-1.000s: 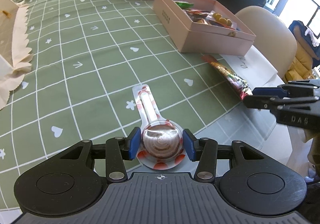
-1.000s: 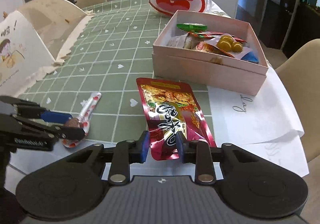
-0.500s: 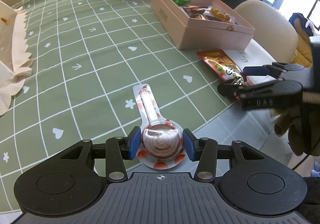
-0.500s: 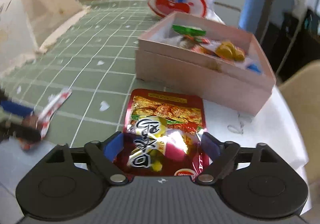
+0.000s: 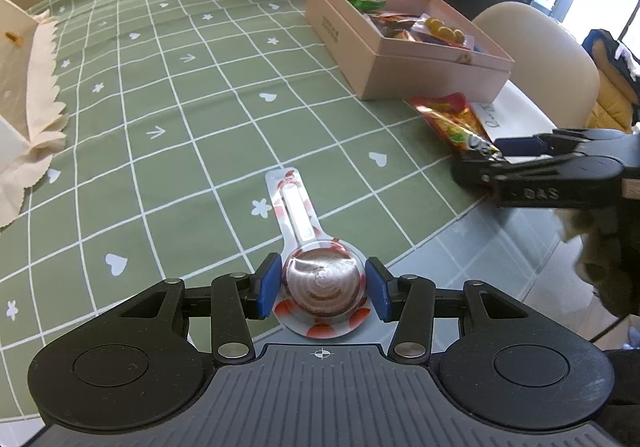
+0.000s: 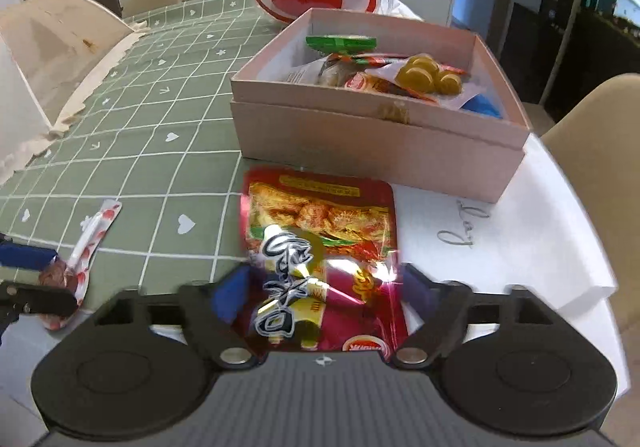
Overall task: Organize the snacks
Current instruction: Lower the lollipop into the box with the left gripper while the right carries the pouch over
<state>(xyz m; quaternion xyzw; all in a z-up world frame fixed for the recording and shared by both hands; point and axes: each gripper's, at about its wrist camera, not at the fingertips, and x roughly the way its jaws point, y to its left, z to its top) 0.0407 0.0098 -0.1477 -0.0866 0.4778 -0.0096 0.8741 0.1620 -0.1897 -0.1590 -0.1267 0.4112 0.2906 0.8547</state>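
Landmark: open pink cardboard box on the green checked tablecloth, already holding several wrapped snacks.

Right gripper: a second ago its blue pads were pinched narrow on the near edge of the glossy red foil snack pouch; they then sprang wide and the jaws are now closing again, one on each side of the pouch's near end. The fingers are blurred, so I cannot confirm that the pads press the foil yet. The pouch lies flat just in front of the box's near wall, partly on white paper.

Left gripper: unchanged, jaws fairly wide around the round head of the clear-wrapped chocolate lollipop, at the table edge well left of the box. Pads sit right at the wrapper; contact unclear.

Judgement: a regrip for a wider hold; neither snack has been lifted towards the box.
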